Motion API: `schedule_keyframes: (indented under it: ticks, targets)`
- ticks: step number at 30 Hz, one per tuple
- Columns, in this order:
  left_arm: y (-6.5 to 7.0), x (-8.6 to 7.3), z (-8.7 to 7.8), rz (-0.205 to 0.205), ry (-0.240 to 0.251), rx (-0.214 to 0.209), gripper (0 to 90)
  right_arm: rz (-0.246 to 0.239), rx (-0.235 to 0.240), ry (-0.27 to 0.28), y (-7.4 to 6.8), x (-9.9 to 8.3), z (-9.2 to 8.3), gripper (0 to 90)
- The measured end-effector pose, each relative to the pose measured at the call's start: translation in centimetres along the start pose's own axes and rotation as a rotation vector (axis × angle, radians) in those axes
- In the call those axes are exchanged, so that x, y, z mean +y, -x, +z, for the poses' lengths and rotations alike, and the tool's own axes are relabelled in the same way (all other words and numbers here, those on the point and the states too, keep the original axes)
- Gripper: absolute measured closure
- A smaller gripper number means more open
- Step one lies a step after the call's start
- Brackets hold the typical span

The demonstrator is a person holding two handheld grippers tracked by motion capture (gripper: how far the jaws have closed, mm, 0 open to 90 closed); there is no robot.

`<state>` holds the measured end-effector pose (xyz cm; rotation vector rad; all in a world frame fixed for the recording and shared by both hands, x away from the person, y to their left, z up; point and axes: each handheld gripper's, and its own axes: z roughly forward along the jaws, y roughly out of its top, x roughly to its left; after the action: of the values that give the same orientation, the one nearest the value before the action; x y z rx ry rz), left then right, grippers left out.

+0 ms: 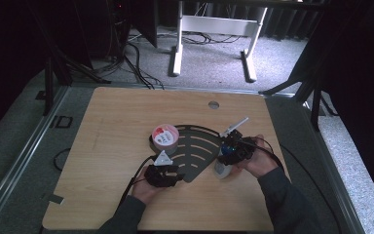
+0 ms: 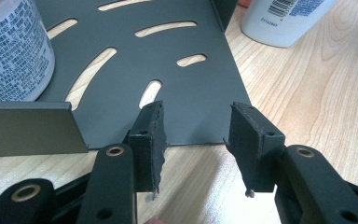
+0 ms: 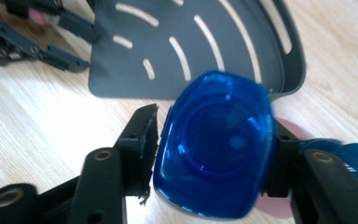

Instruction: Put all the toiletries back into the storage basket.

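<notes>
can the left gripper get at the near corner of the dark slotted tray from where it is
Probably yes. The left gripper is open with its jaws just short of the dark slotted tray, and only bare table lies between them. The white container stands off to one side.

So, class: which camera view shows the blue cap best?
The right gripper view: the blue cap looms large between the right tongs, gripped on both sides. The high view shows a small blue speck in those tongs. The left gripper view gives the bottle's white base.
</notes>
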<state>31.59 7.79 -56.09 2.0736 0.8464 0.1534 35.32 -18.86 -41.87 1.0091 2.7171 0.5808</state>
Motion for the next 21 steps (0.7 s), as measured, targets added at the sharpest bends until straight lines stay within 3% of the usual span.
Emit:
schedule_keyframes:
  ticks: [21]
  targets:
    - [0.0, 0.0, 0.0, -0.005, 0.002, -0.006, 55.4, -0.016, 0.011, -0.119, 0.0, 0.1, 2.0, 47.9]
